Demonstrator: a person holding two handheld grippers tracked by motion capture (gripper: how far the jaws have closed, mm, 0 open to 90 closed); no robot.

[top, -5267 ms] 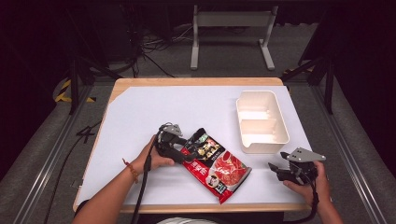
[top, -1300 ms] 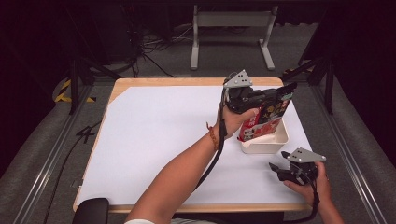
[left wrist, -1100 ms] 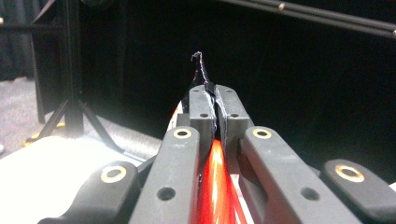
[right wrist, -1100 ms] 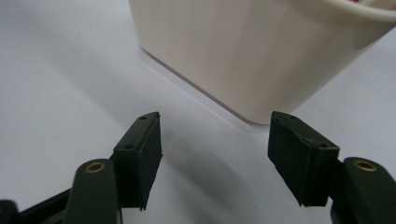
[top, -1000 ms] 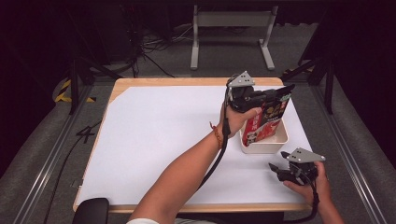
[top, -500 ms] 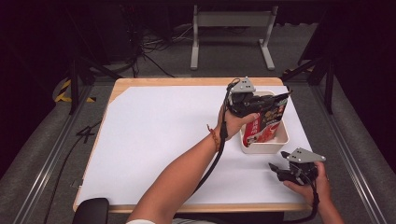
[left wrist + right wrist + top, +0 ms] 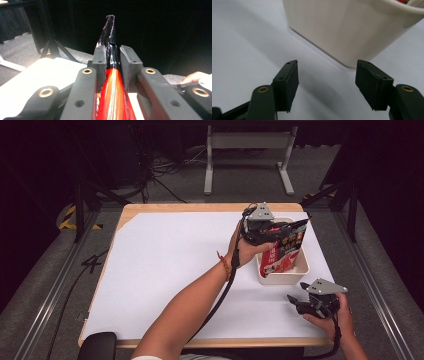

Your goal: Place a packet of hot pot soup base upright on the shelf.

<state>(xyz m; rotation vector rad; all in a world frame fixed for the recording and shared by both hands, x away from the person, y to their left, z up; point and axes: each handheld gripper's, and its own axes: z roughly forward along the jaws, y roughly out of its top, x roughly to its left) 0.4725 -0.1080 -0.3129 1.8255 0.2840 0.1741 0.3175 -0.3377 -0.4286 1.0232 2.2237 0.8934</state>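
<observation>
The left gripper (image 7: pixel 272 231) jaws, just opening, flank the red snack bag (image 7: pixel 113 100); the right gripper (image 7: pixel 327 85) jaws stand apart, empty.

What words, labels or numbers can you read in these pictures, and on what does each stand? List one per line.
Snack bag standing in the white container: white print on red and black, too small and blurred to read.
Nothing else carries any text.

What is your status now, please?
Left claw just opening, bag between jaws, standing in tub. Right claw open, idle beside tub. Nothing in the way.
</observation>
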